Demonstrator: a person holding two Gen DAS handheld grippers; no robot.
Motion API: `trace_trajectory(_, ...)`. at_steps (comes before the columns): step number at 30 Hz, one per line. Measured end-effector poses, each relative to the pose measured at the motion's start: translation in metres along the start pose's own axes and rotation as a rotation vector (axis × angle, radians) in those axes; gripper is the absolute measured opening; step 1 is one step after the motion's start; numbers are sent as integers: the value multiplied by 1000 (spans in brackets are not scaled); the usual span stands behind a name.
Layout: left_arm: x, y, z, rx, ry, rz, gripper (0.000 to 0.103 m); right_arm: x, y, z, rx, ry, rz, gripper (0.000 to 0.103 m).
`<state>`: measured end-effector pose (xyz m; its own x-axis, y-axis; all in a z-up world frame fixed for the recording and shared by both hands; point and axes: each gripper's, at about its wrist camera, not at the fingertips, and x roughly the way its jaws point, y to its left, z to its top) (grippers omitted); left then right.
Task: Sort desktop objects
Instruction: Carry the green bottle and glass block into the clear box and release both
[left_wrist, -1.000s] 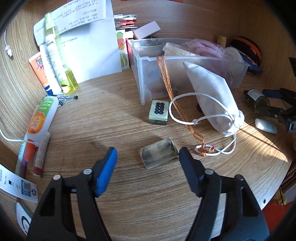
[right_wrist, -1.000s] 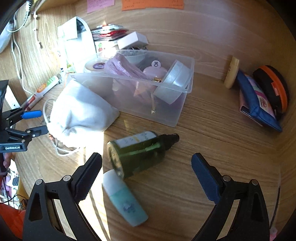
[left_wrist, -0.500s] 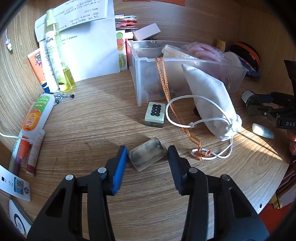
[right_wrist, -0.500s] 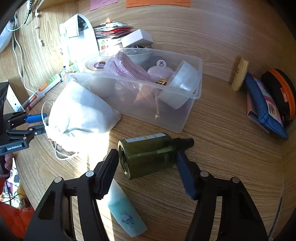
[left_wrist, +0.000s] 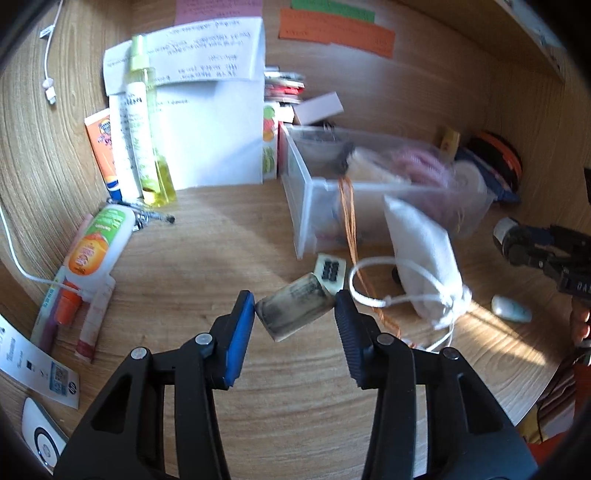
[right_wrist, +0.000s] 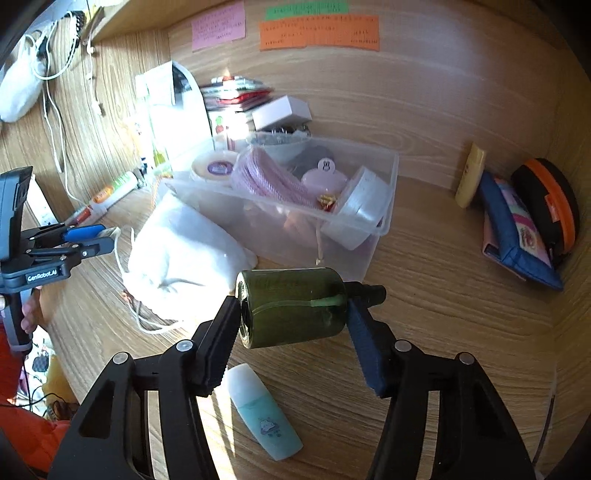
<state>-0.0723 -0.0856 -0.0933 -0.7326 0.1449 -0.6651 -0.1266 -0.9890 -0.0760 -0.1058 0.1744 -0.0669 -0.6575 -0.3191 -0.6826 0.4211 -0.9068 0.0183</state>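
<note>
Clear plastic is the landmark here: the storage bin (right_wrist: 369, 236) stands near the back of the wooden desk (left_wrist: 229, 236), already holding tape rolls, a pink coil and a pink lid, so it is probably where loose items are meant to go. In front of the bin, the right gripper (right_wrist: 291, 317) has just been closing and now clamps the dark green bottle (right_wrist: 291, 306) end to end, base on one pad and shoulder on the other, with the black nozzle poking past; gripping by the flat ends likely stops the round body from rolling. A pale blue tube (right_wrist: 264, 417) lies nearer than the bottle, still unsorted. Left of the bin's front, the left gripper (left_wrist: 295, 314) has also been closing and pinches a worn, grey-smudged block (left_wrist: 293, 310) across its short sides, slightly tilted, seemingly lifted for carrying. The white drawstring pouch (left_wrist: 424, 258) leans against the bin's front wall.
</note>
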Motion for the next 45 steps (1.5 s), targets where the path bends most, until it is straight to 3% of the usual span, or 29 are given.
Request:
trace_trajectory(10,-16,-8,38,25,-114,-11,44,-21,-2,25,-1,-82,-8,55)
trace_trajectory(26,21,-17,98,40,-128,-38,44,-15,-19,76,16,-144,11,55)
trace_trajectory(35,54,-32,145,45,-106,-83,44,13,-31,111,33,-118,38,55)
trace_trajectory(45,114,-35,156,-36,6,-100,44,59,-25,120,49,-80,15,55)
